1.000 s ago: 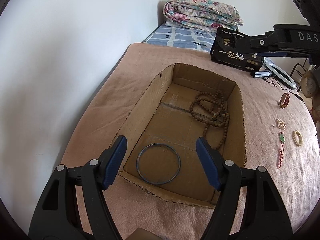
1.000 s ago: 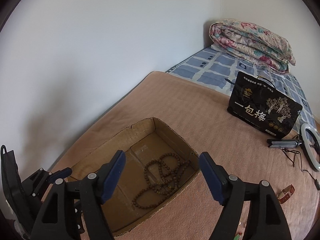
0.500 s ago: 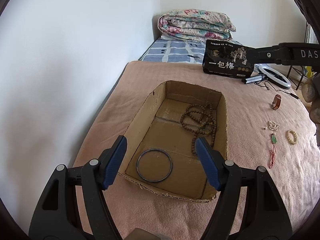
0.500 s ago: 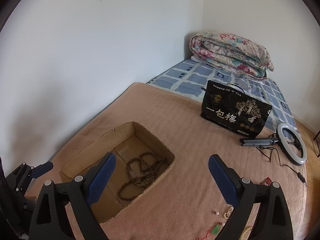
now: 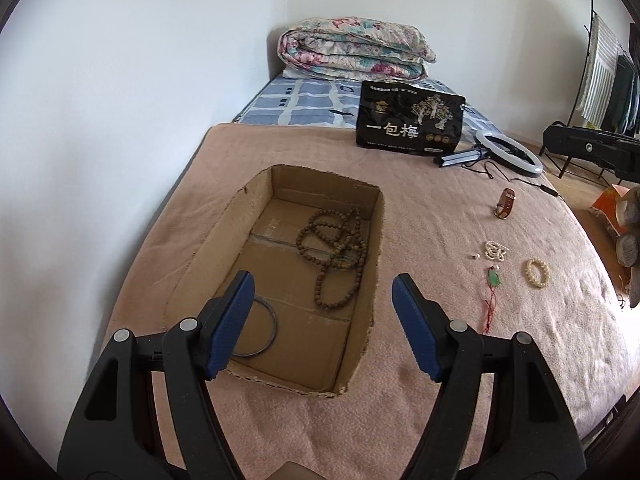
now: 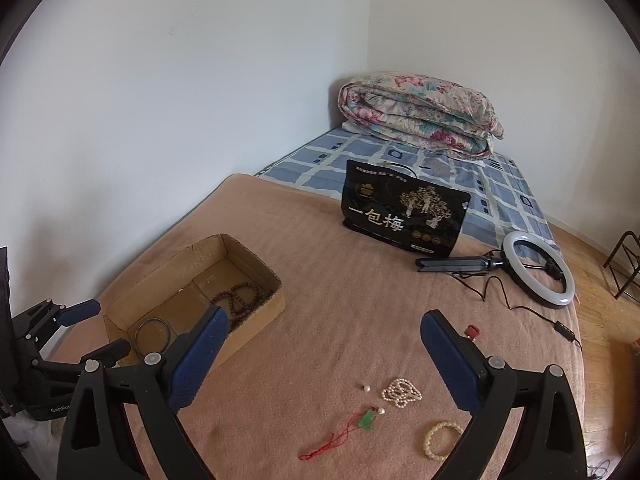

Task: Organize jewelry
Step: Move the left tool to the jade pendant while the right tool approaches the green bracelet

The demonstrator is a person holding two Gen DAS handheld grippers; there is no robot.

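The open brown cardboard box (image 5: 256, 216) on the bed holds a string of brown wooden beads (image 5: 336, 248) and a thin dark bangle (image 5: 260, 332). Both grippers are empty, fingers spread. The right gripper (image 6: 324, 356) hovers above the cream pearl strand (image 6: 401, 392), probably next for pinching.

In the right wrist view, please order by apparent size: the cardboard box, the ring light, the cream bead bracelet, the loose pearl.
1. cardboard box
2. ring light
3. cream bead bracelet
4. loose pearl

The bracelet lies nearer the camera yet looks smaller than the ring light, so this order seems safe.
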